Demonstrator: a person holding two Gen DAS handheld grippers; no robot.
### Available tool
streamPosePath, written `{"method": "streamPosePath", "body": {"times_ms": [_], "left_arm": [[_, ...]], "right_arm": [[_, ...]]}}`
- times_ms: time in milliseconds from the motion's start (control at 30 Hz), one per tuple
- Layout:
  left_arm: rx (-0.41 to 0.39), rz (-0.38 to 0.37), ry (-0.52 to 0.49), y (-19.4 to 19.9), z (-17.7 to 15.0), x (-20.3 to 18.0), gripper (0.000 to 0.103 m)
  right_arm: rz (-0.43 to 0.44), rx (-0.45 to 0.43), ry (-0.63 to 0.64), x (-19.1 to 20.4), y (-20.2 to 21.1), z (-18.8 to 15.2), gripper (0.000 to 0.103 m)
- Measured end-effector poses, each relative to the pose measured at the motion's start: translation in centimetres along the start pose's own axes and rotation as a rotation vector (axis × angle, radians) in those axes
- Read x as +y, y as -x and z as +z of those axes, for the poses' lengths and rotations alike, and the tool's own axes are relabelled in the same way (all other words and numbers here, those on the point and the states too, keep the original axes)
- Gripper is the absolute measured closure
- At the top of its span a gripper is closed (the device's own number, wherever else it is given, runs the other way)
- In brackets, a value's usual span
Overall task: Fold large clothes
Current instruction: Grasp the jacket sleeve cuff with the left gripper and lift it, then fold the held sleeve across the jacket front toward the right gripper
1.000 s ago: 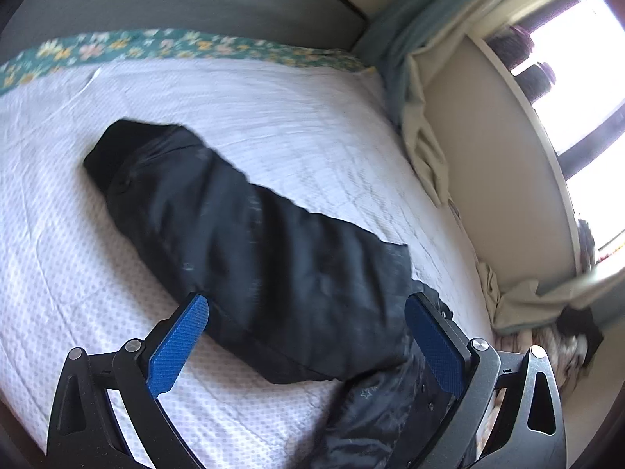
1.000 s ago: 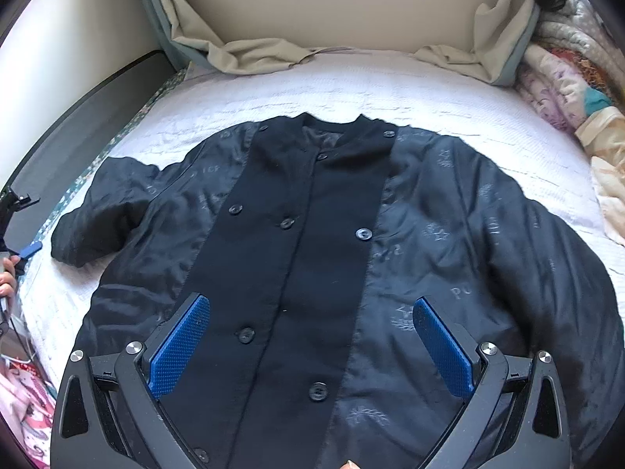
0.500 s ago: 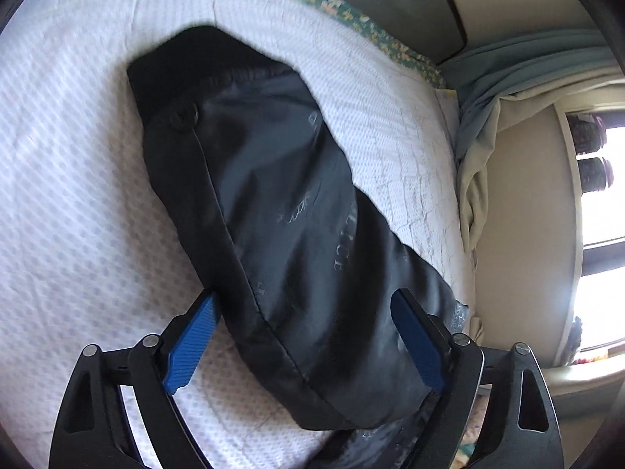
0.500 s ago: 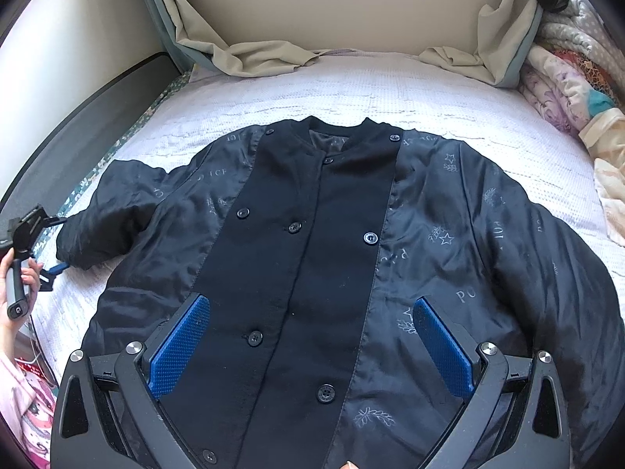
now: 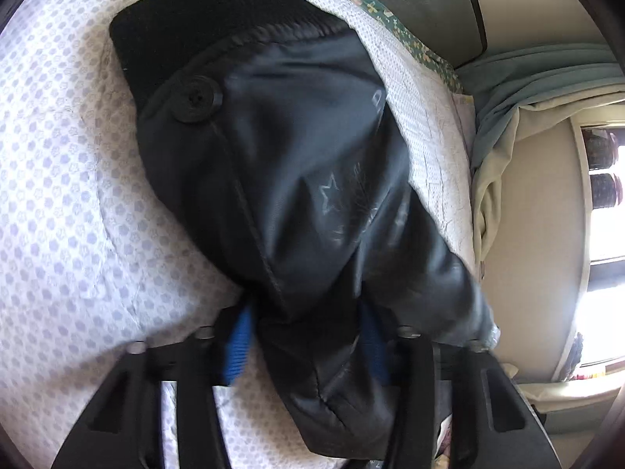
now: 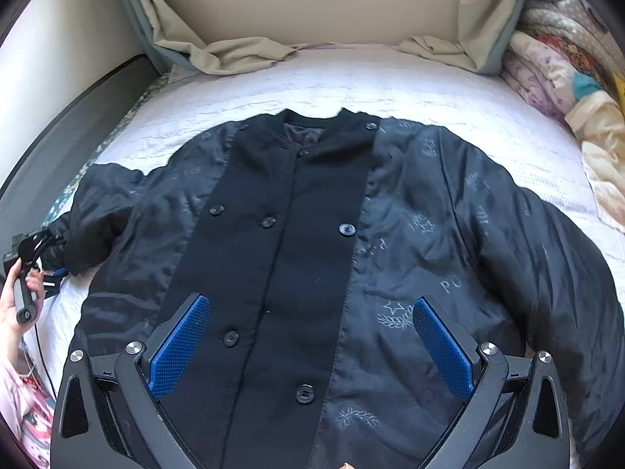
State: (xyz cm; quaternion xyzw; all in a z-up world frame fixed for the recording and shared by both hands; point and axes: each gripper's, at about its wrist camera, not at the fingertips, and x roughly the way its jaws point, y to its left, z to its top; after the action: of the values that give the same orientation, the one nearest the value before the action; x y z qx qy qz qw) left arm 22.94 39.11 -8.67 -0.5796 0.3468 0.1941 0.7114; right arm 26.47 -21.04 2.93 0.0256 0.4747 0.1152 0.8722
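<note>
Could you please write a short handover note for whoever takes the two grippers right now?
Left gripper: shut on the sleeve, near its cuff.
Right gripper: open, hovering above the jacket front, holding nothing.
The jacket lies face up and buttoned on the bed, collar toward the wall, the other sleeve spread out.
Done: sleeve gripped. No fold shows yet.
Left: probably bring this sleeve across the front, then the other sleeve, then fold the body.
</note>
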Motion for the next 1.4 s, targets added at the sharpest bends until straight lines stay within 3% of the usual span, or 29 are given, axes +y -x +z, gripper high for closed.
{"method": "streamPosePath", "body": {"times_ms": [100,167,300,467,633,800,1000,1233,1333,1400], "left_arm": [[0.011,-0.035,-0.015,0.0,0.1,-0.2,0.075],[0.003,-0.048,-0.040,0.4,-0.1,-0.6,0.079],[-0.042,-0.065,-0.127,1.5,-0.7,-3.4,0.081],[-0.111,-0.091,-0.312,3.5,-2.7,-8.1,0.082],[-0.108,-0.182,-0.509,4.8,-6.9,-13.3,0.082],[-0.095,-0.273,-0.741,6.4,-14.0,-17.7,0.082],[0.031,-0.315,-0.887,3.5,-21.9,-20.3,0.079],[0.222,-0.190,-1.009,-3.0,-30.0,-18.2,0.079],[0.257,-0.151,-1.039,-4.6,-31.9,-17.3,0.071],[0.279,-0.141,-1.033,-5.0,-32.4,-17.1,0.050]], "right_arm": [[-0.006,0.003,-0.021,-0.5,-0.1,0.0,0.000],[-0.008,-0.002,-0.024,-0.6,0.0,0.0,0.000],[-0.014,-0.011,-0.023,-0.6,0.4,0.1,0.000],[-0.019,-0.009,-0.031,-0.9,0.7,0.1,0.000],[-0.024,-0.019,-0.038,-1.0,1.1,0.3,0.000],[-0.022,-0.026,-0.050,-1.2,1.3,0.6,0.000],[-0.026,-0.023,-0.054,-1.3,1.2,0.6,0.000],[-0.026,-0.006,-0.063,-1.6,0.8,0.4,0.000],[-0.037,0.019,-0.065,-1.7,0.2,0.2,0.000],[-0.040,0.051,-0.064,-1.8,-0.5,-0.1,0.000]]}}
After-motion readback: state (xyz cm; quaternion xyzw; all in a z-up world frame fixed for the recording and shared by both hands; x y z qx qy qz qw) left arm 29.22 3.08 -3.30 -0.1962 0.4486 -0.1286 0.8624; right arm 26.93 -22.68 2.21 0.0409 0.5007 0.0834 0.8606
